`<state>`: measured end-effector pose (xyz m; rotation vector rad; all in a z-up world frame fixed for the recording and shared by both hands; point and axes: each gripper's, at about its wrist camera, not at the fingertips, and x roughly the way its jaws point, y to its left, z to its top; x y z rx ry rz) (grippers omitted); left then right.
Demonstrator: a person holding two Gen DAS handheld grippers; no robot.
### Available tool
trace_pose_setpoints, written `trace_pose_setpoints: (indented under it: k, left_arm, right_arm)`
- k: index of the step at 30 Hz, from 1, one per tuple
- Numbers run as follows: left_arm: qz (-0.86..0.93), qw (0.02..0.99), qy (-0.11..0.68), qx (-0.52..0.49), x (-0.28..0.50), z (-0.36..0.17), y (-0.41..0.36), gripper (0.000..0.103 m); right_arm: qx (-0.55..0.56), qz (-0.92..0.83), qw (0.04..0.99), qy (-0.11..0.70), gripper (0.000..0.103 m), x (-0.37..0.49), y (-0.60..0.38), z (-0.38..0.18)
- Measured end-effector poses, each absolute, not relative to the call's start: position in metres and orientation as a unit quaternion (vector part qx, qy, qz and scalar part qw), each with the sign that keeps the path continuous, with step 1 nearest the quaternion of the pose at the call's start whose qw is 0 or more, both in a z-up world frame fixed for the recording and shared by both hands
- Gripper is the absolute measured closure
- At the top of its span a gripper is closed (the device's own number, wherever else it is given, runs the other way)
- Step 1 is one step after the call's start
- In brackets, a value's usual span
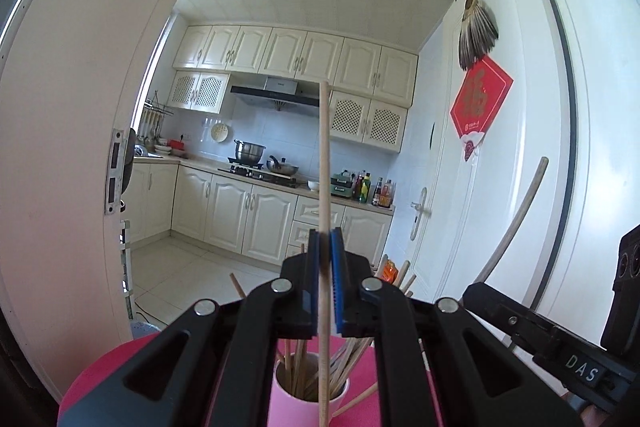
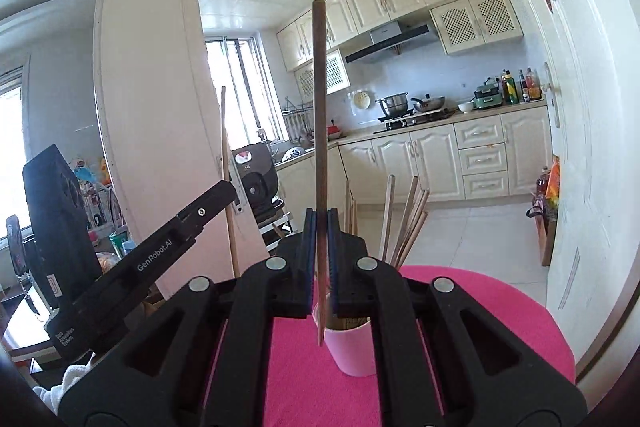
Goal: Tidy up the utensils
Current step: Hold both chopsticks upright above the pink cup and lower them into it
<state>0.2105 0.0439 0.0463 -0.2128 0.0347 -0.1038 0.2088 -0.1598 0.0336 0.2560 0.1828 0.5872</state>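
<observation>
My left gripper (image 1: 325, 247) is shut on a light wooden chopstick (image 1: 324, 167), held upright above a pink cup (image 1: 308, 399) that holds several chopsticks. My right gripper (image 2: 321, 227) is shut on a dark brown chopstick (image 2: 319, 107), also upright, its lower tip beside the rim of the pink cup (image 2: 352, 351). Several chopsticks (image 2: 408, 219) stick out of the cup. The right gripper shows in the left wrist view (image 1: 560, 339); the left gripper shows in the right wrist view (image 2: 160, 247) with its light chopstick (image 2: 226, 167).
The cup stands on a round table with a pink cloth (image 2: 500, 311). One loose chopstick (image 1: 356, 401) lies on the cloth by the cup. A white door (image 1: 500, 167) is on the right, a door frame (image 2: 148, 107) on the left, the kitchen beyond.
</observation>
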Motion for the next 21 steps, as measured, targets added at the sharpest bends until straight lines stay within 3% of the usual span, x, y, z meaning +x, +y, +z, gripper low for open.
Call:
trace_pose_setpoints:
  k: [6, 21]
  left_arm:
    - [-0.060, 0.992, 0.004, -0.108, 0.240, 0.038, 0.037, 0.097]
    - [-0.033, 0.994, 0.026, -0.105, 0.282, -0.005, 0.034, 0.097]
  right_arm:
    - [0.120, 0.271, 0.952, 0.073, 0.097, 0.227, -0.158, 0.030]
    - [0.107, 0.275, 0.948, 0.121, 0.097, 0.254, -0.148, -0.001]
